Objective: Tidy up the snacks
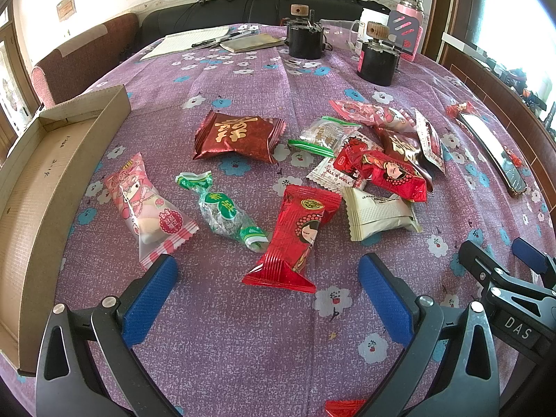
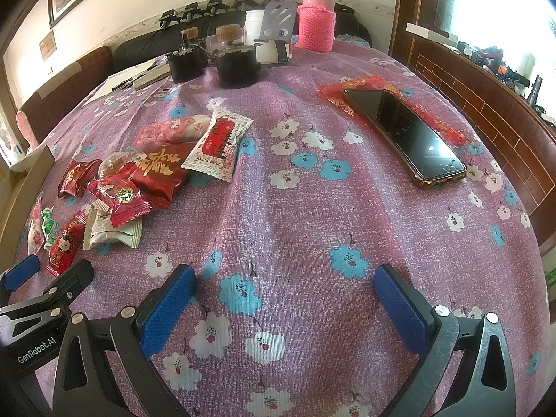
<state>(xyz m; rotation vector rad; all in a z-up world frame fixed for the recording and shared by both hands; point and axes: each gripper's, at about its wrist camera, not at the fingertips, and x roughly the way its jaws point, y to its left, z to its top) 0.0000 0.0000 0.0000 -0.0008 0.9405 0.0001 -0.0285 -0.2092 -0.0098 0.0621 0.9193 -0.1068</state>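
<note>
My left wrist view looks low and close across the surface (image 1: 243,347) toward the sofa; my right looks alongside, sharing the snack pile (image 2: 139,180).

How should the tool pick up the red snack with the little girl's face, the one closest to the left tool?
Grip the red girl-face packet across its narrower middle, coming down from above. It lies flat on the tablecloth, lengthwise toward the open left tool, with bare cloth on both long sides for the fingers. Its crimped ends are flat and would probably slip.
</note>
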